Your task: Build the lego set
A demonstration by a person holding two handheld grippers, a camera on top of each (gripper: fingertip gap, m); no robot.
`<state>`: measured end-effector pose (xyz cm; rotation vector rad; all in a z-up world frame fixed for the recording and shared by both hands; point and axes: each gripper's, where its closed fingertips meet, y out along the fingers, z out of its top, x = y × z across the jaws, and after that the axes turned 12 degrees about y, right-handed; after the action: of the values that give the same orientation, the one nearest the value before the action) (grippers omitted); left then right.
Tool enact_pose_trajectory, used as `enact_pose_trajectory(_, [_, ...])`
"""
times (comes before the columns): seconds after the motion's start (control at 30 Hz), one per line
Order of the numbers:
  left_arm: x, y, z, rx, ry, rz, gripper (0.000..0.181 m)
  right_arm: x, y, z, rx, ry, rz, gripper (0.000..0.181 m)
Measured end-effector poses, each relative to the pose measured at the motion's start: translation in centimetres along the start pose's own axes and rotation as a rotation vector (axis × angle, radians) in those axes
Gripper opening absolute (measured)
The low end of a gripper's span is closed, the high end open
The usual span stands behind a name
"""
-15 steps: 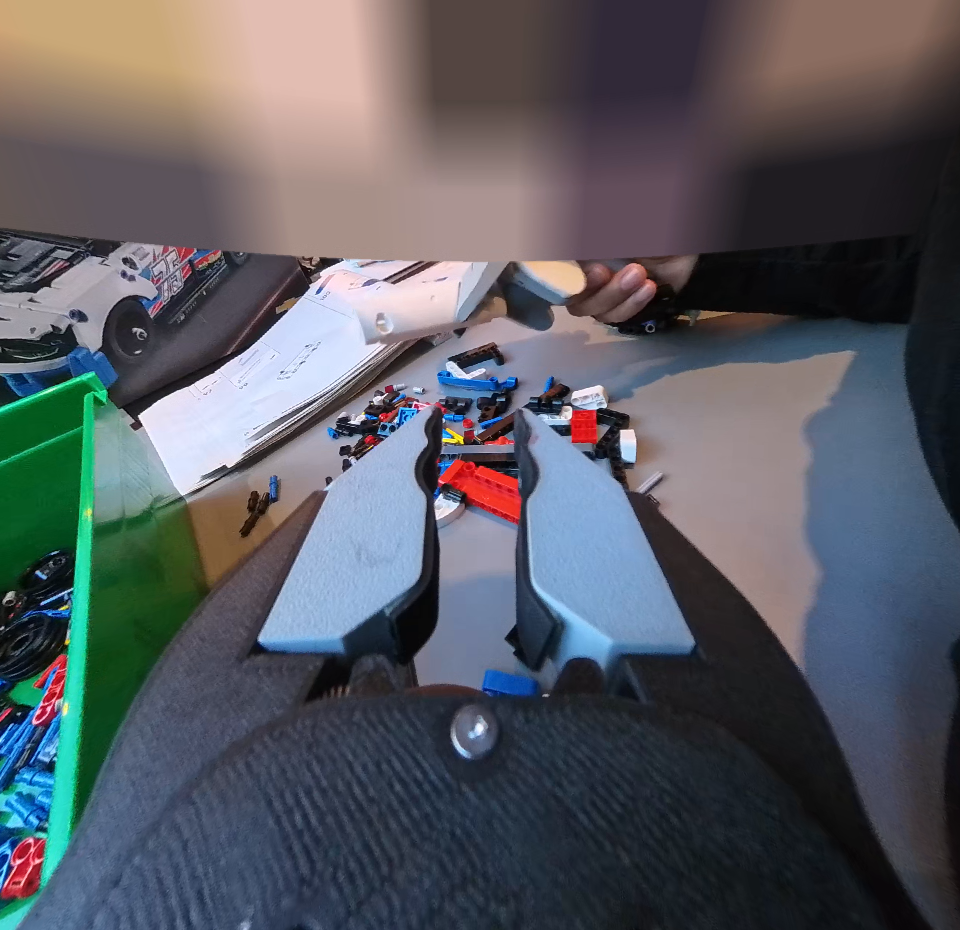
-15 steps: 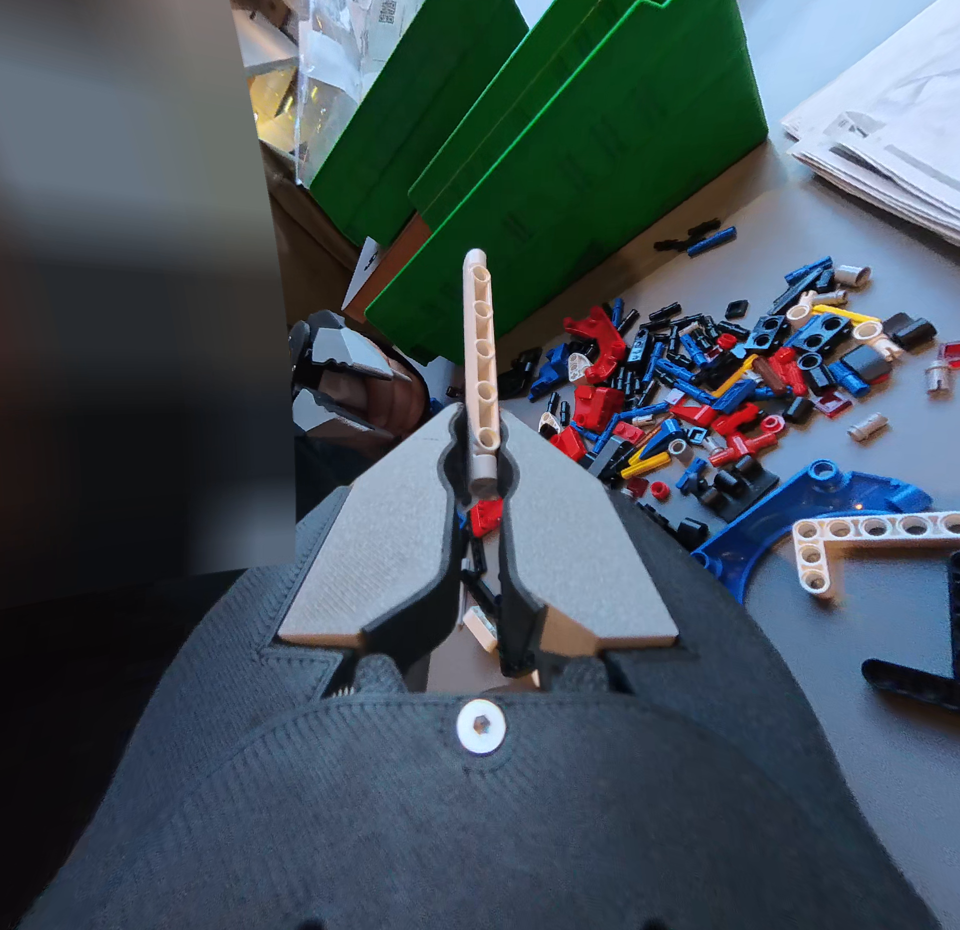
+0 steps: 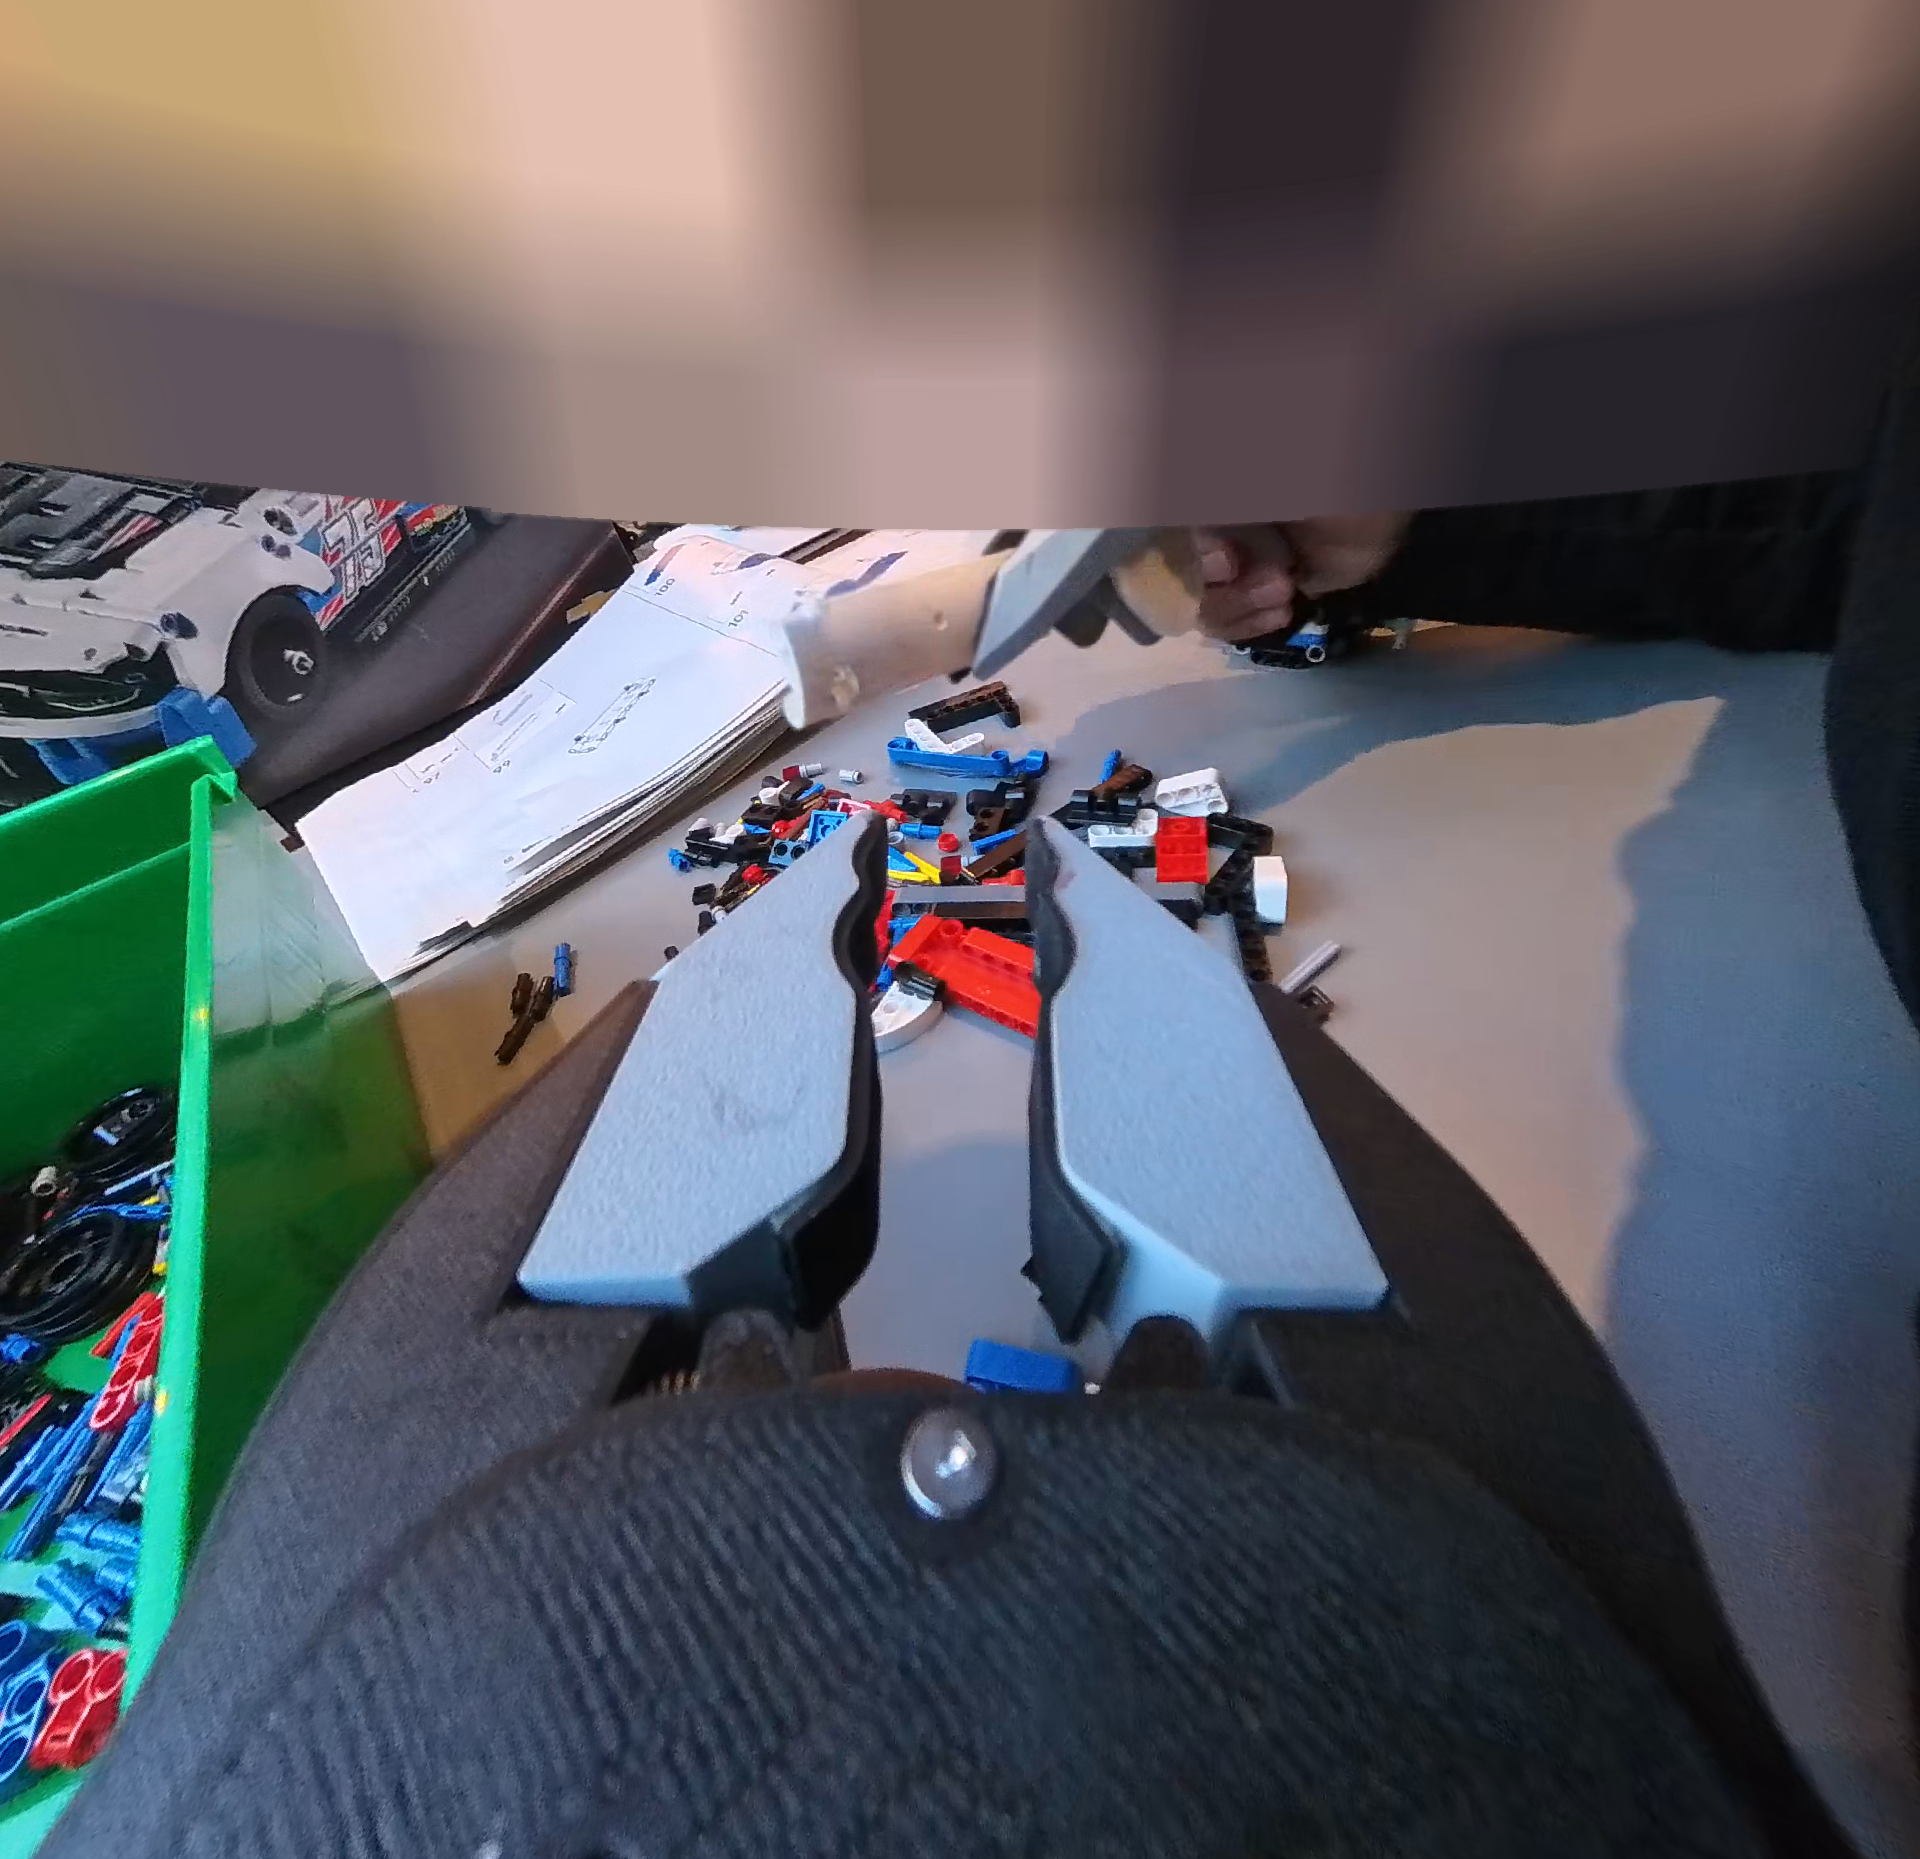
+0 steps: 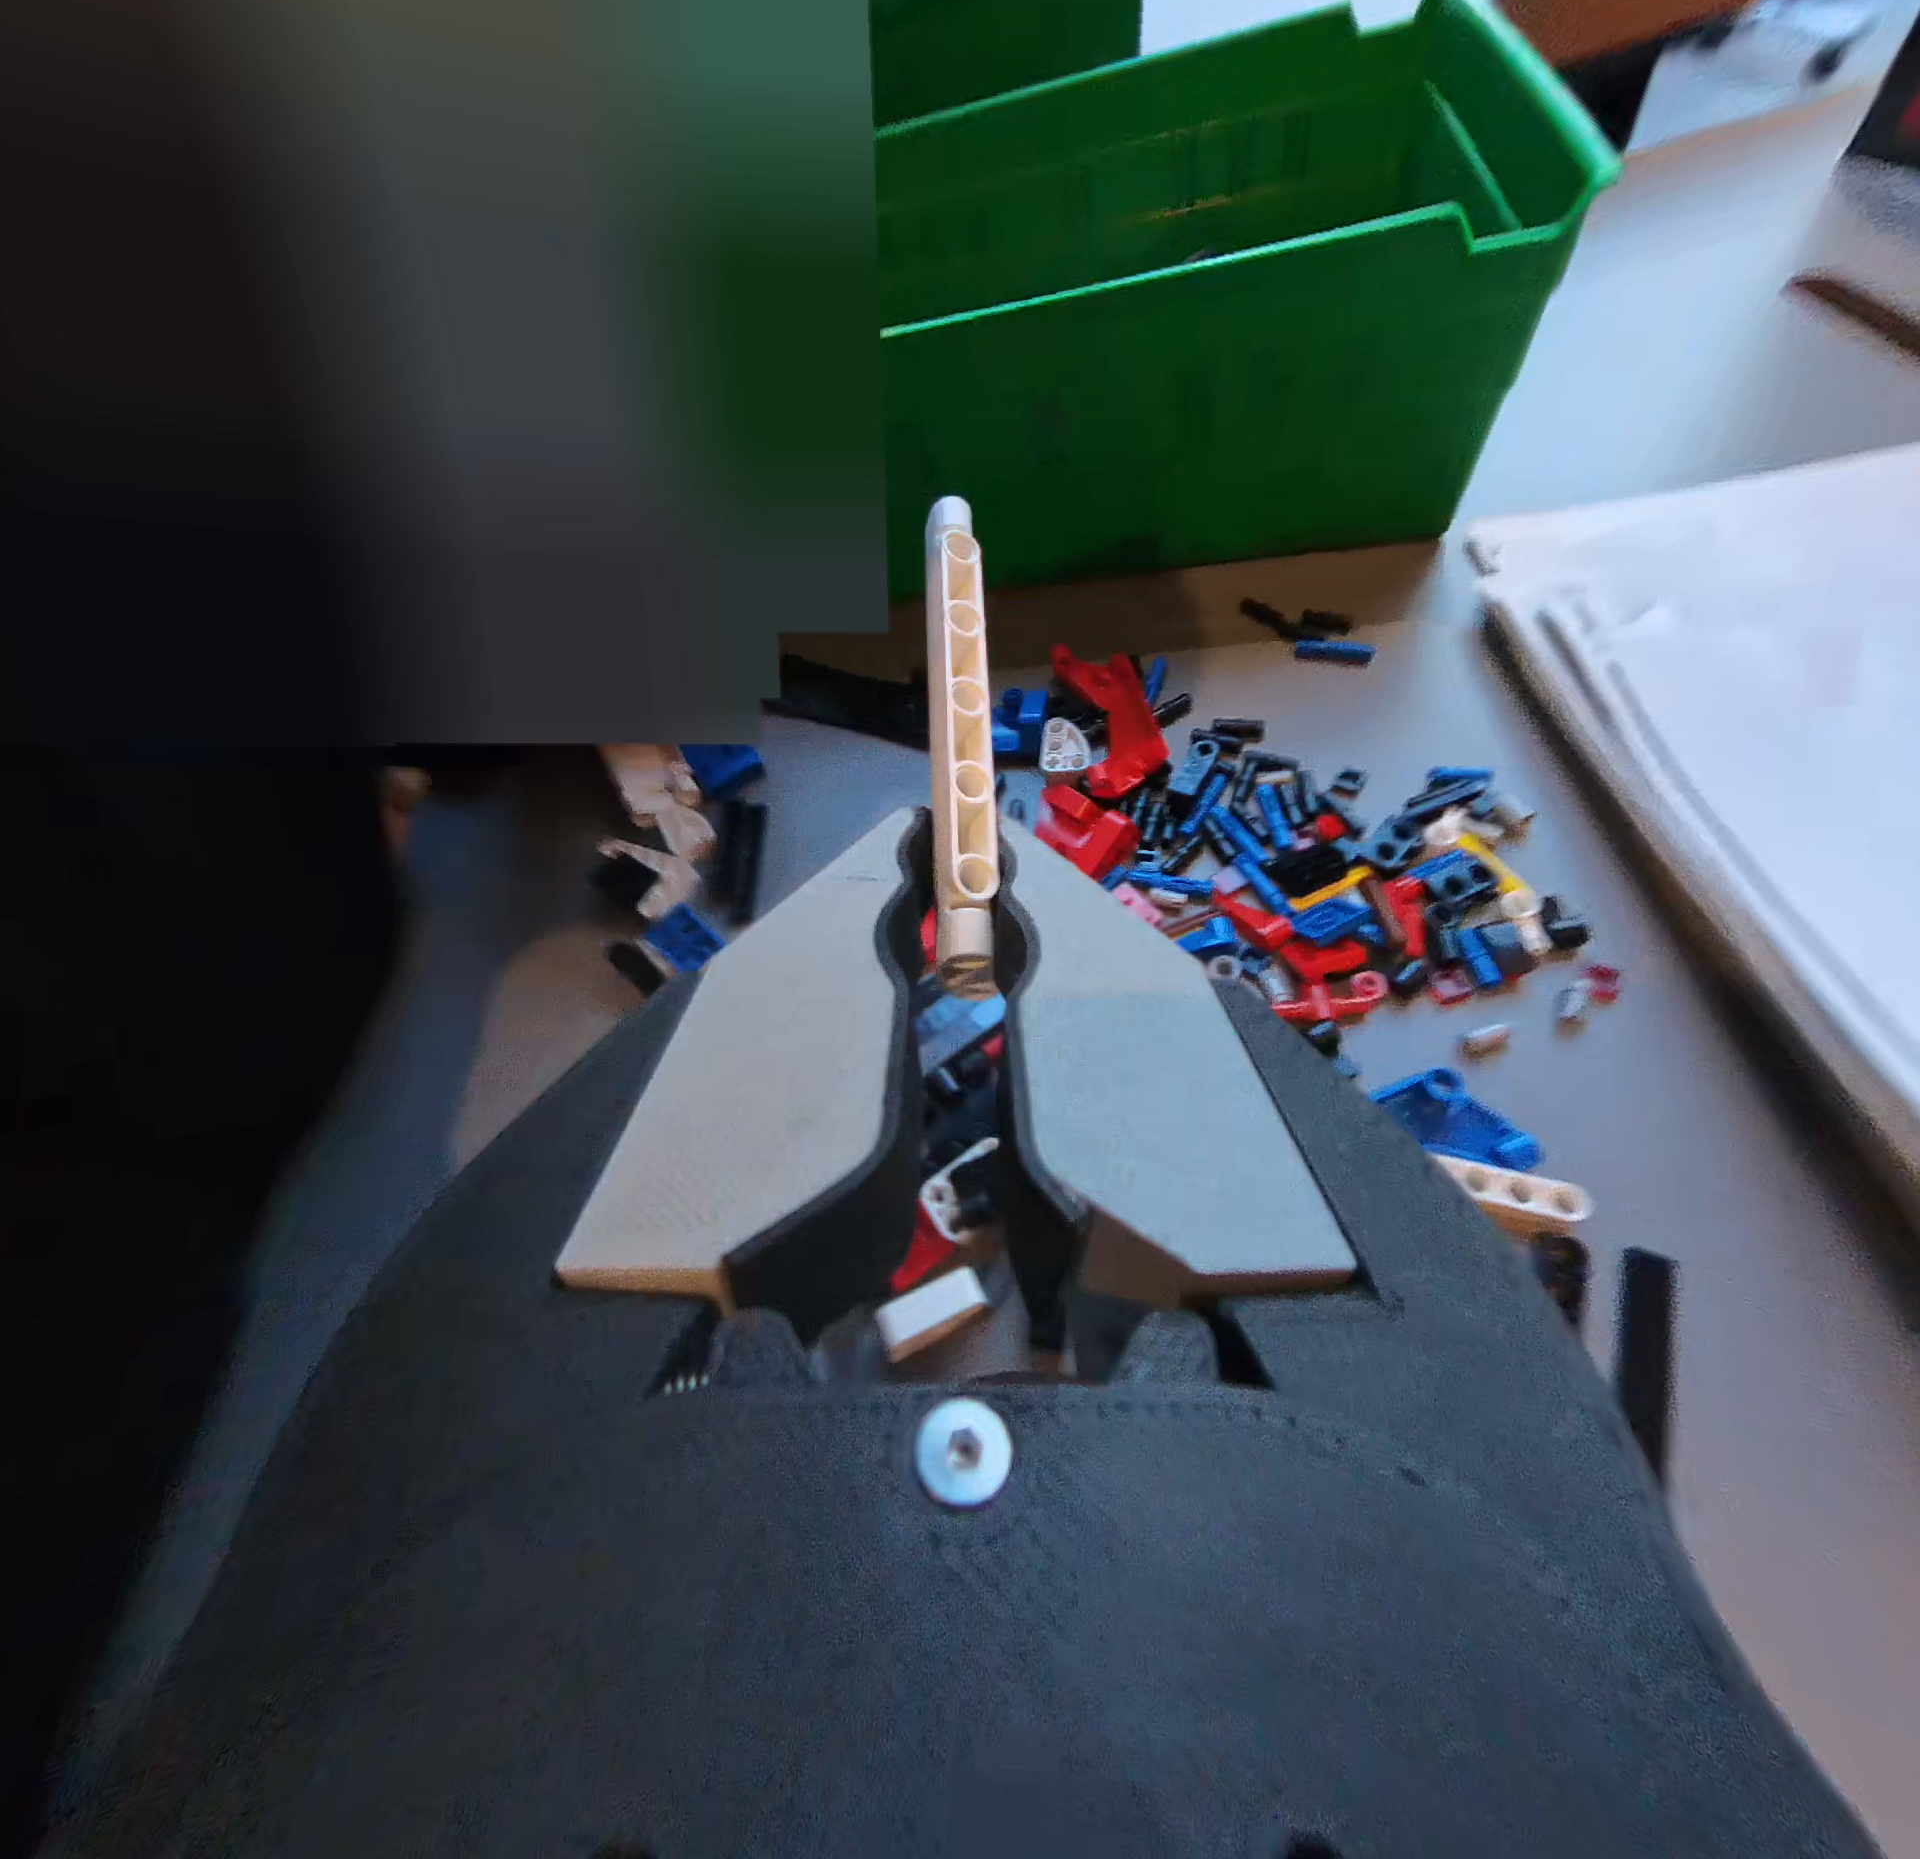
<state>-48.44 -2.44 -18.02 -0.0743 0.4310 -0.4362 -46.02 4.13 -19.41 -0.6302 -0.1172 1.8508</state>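
My right tongs (image 4: 961, 874) pinch the white beam (image 4: 961, 708) by its end, frame centre; could pivot & drop. Left tongs (image 3: 956, 853) apart, empty.

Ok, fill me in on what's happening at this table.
A person is building a Lego set with two handheld grippers. The right gripper is shut on a long white beam, held upright above the loose pile of pieces. The left gripper is open and empty, pointed at the same pile. A green bin and the instruction booklet sit alongside.
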Motion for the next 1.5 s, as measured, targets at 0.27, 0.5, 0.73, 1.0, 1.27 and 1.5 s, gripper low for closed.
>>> enact_pose_trajectory(0.27, [0.1, 0.0, 0.0, -0.005, 0.013, -0.001, 0.023, 0.0, 0.3, -1.4, -0.079, -0.296, -0.121, 0.006])
enact_pose_trajectory(0.5, [0.4, 0.2, 0.1, -0.015, 0.040, -0.001, 0.022, 0.1, -1.8, -2.5, -0.132, -0.384, -0.274, 0.006])
enact_pose_trajectory(0.73, [1.5, 0.5, -0.1, -0.046, 0.104, -0.022, 0.022, -5.0, -5.7, -7.7, -0.246, -0.370, -0.285, 0.006])
enact_pose_trajectory(1.0, [2.2, 0.3, 0.5, -0.047, 0.227, 0.003, 0.021, -5.9, -8.6, -15.8, -0.509, -0.575, -0.436, 0.020])
enact_pose_trajectory(1.27, [2.2, 0.5, 1.6, -0.027, 0.186, 0.011, 0.021, -3.2, -13.7, -14.7, -0.443, -0.513, -0.758, 0.021])
enact_pose_trajectory(1.5, [2.0, 1.3, 0.6, -0.104, 0.171, 0.025, 0.023, -1.4, -12.1, -5.3, -0.149, -0.186, -0.675, 0.029])
